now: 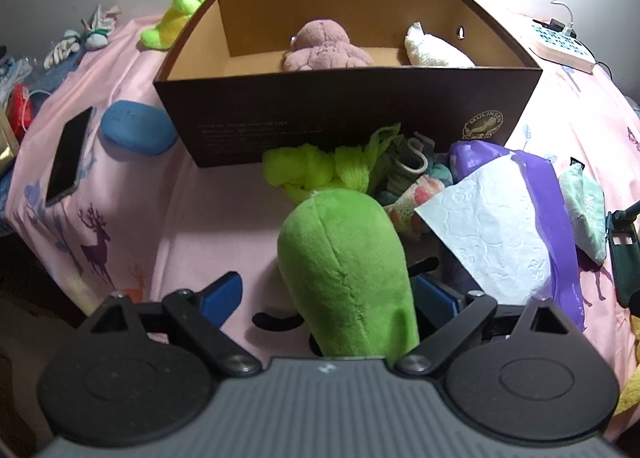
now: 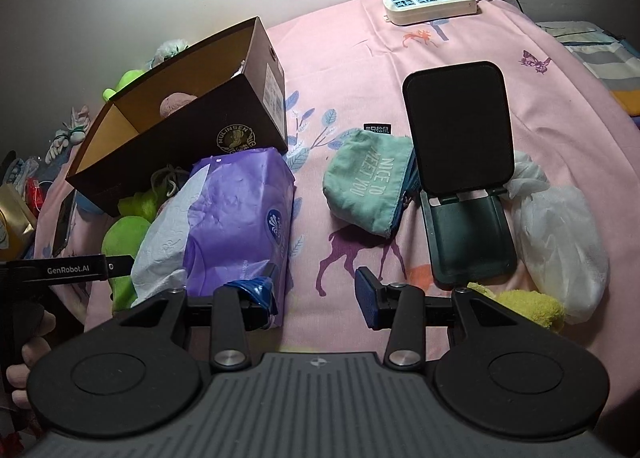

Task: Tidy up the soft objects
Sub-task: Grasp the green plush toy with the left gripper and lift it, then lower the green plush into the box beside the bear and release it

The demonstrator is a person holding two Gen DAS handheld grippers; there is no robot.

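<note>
A green plush toy (image 1: 344, 270) lies on the pink bedsheet between the jaws of my left gripper (image 1: 328, 294). The jaws stand wide, with a gap between the left pad and the plush, so the gripper is open. Beyond it stands an open brown cardboard box (image 1: 348, 117) holding a pink plush (image 1: 324, 45) and a white plush (image 1: 432, 47). Neon green yarn (image 1: 316, 169) and socks (image 1: 412, 177) lie at the box's front wall. My right gripper (image 2: 314, 294) is open with nothing between its pads, beside a purple tissue pack (image 2: 240, 209). A teal pouch (image 2: 368, 181) lies ahead of it.
A phone (image 1: 68, 157) and a blue case (image 1: 136, 131) lie left of the box, and a neon green plush (image 1: 180, 13) lies behind it. On the right are a dark phone stand (image 2: 464, 177), a plastic bag (image 2: 560, 242), a yellow plush (image 2: 532, 304) and a power strip (image 2: 430, 3).
</note>
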